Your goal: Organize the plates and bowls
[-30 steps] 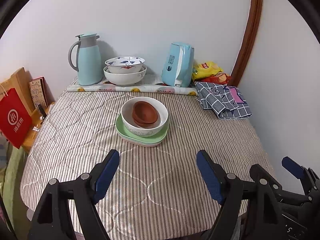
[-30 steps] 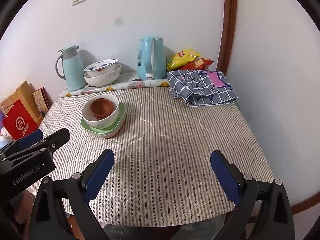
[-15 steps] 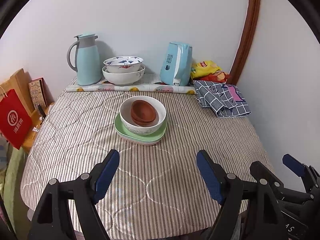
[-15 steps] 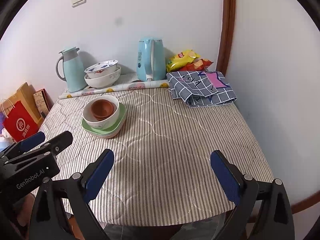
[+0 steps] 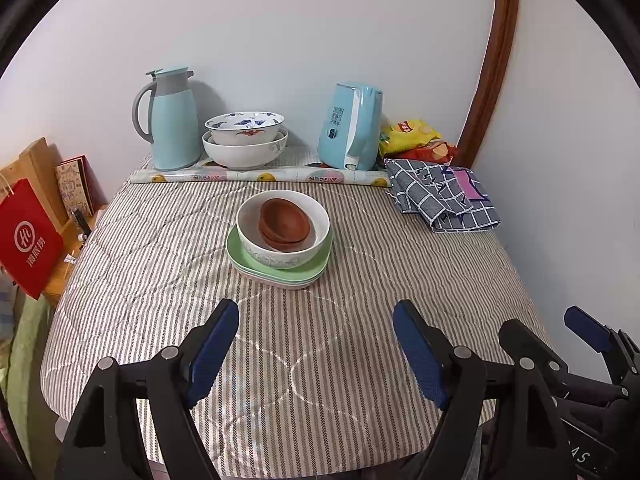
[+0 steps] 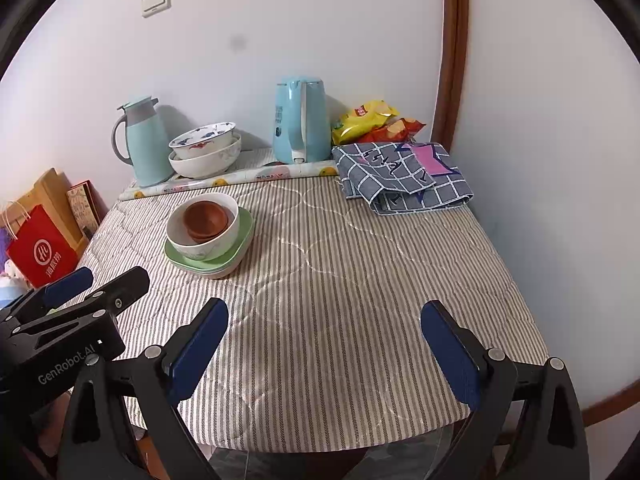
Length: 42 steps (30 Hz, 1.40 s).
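Centrally, toward the table's (image 5: 160, 280) far edge, brown bowls (image 5: 285, 225) nest inside a white bowl (image 5: 283, 228), which rests on stacked green plates (image 5: 280, 270). Two larger patterned bowls (image 5: 245, 138) sit stacked at the far edge, between a thermos jug (image 5: 172, 118) and a kettle (image 5: 352, 126). A folded checked cloth (image 5: 442, 194) occupies the far right corner. Both the left gripper (image 5: 316, 344) and the right gripper (image 6: 325, 346) hang over the near edge, jaws spread wide with nothing between them, well apart from the dishes.
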Each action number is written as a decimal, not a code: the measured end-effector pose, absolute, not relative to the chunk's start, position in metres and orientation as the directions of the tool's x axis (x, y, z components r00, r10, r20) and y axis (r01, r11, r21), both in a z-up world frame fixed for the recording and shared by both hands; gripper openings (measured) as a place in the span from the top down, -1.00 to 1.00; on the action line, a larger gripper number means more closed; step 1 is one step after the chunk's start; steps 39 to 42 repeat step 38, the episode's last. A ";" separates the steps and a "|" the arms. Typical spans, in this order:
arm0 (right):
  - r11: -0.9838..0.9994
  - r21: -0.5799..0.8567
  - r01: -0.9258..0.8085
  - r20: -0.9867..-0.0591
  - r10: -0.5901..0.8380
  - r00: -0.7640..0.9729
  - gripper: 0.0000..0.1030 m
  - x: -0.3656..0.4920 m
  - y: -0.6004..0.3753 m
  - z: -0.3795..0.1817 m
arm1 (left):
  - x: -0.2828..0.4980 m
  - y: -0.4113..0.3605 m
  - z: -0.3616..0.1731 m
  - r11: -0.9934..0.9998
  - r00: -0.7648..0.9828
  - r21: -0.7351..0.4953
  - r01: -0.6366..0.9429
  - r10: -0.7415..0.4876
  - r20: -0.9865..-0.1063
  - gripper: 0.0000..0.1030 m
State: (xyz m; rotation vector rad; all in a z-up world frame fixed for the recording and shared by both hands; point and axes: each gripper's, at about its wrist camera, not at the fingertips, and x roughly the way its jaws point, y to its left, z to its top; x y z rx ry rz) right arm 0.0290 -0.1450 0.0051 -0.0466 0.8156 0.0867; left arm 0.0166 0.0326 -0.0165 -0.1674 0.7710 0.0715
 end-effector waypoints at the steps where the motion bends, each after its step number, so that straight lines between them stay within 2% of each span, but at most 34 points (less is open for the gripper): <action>1: 0.995 -0.008 -0.095 -0.728 0.059 0.683 -0.87 0.029 -0.145 0.005 | 0.017 0.032 -0.016 0.984 0.716 -0.124 -0.126 0.003 -0.699 -0.52; 35: 0.994 0.000 -0.106 -0.721 0.074 0.689 -0.87 0.027 -0.148 0.007 | 0.019 0.034 -0.016 0.986 0.714 -0.112 -0.126 0.012 -0.700 -0.52; 37: 0.994 -0.002 -0.106 -0.724 0.072 0.687 -0.87 0.028 -0.147 0.005 | 0.021 0.035 -0.018 0.988 0.716 -0.105 -0.116 0.010 -0.698 -0.59; 42: 0.994 -0.004 -0.107 -0.725 0.071 0.685 -0.87 0.029 -0.147 0.003 | 0.022 0.035 -0.020 0.988 0.715 -0.101 -0.114 0.011 -0.699 -0.59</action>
